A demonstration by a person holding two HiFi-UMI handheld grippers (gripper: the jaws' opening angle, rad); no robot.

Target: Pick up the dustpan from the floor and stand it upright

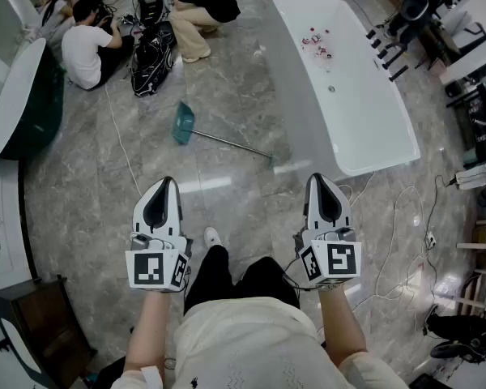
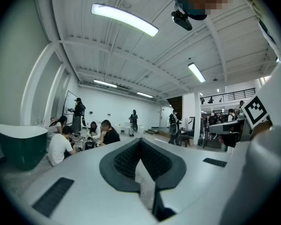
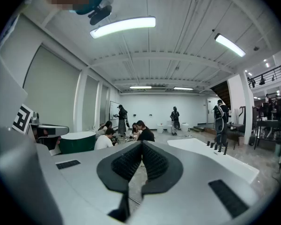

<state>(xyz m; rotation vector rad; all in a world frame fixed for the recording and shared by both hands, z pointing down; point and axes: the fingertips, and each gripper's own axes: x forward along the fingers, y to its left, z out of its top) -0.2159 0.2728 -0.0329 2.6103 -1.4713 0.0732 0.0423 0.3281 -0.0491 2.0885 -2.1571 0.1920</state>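
A dark green tub (image 1: 28, 108) is standing at the far left. Beside it, several people (image 1: 85, 43) are sitting on the grey marble floor (image 1: 243, 79).

The left tool (image 1: 168, 181) is being held out in front of the person. Its jaws are sitting closed together with nothing between them.

The dustpan (image 1: 183, 123) is lying flat on the floor, ahead of both tools and well apart from them. Its teal pan is lying to the left and its long handle (image 1: 231, 142) is running right towards the white tub (image 1: 364, 128).

The right tool (image 1: 318, 177) is being held level with the left one. Its jaws are likewise sitting closed and empty.

The white tub is standing to the right, just beside the tip of the handle.
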